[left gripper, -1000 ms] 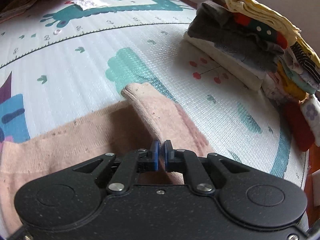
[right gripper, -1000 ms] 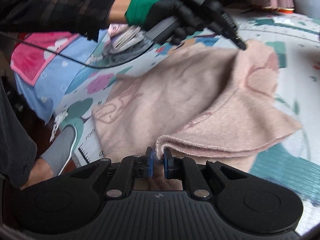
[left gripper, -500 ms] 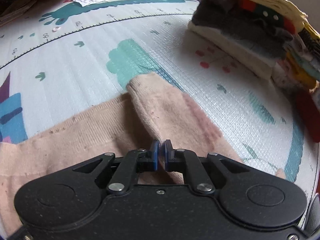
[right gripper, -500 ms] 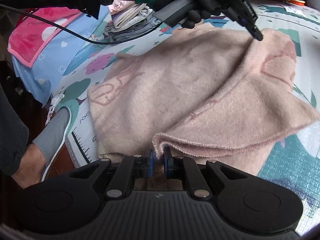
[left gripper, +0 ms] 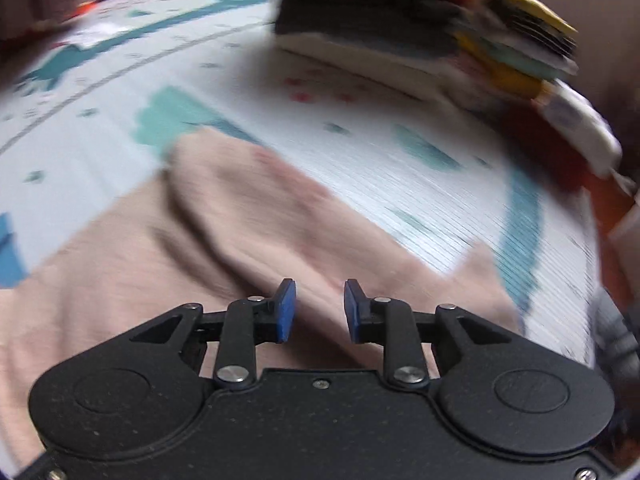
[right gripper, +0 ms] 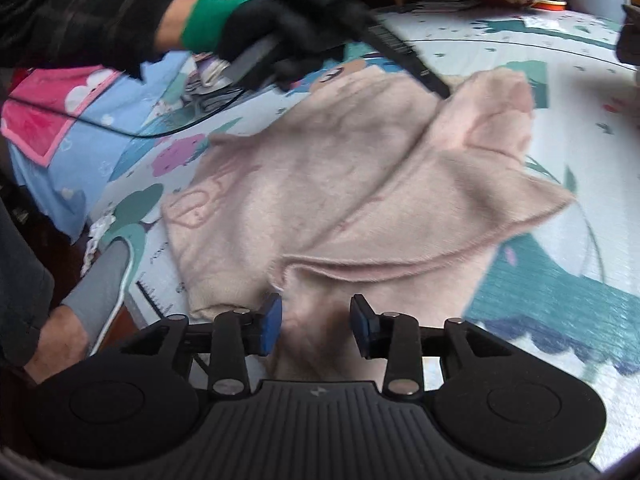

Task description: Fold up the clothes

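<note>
surface: pale foam play mat (right gripper: 560, 56) with teal animal prints.
step: fold laid, both letting go.
right gripper (right gripper: 316, 326): jaws opening, nothing pinched.
left gripper (left gripper: 316, 310): jaws opening, clear of cloth.
garment: one fuzzy pink sweater (right gripper: 320, 184), mid-mat, sleeve folded over.
far edge: one stack of folded clothes (left gripper: 440, 36).
next: probably regrip an edge for another fold.
</note>
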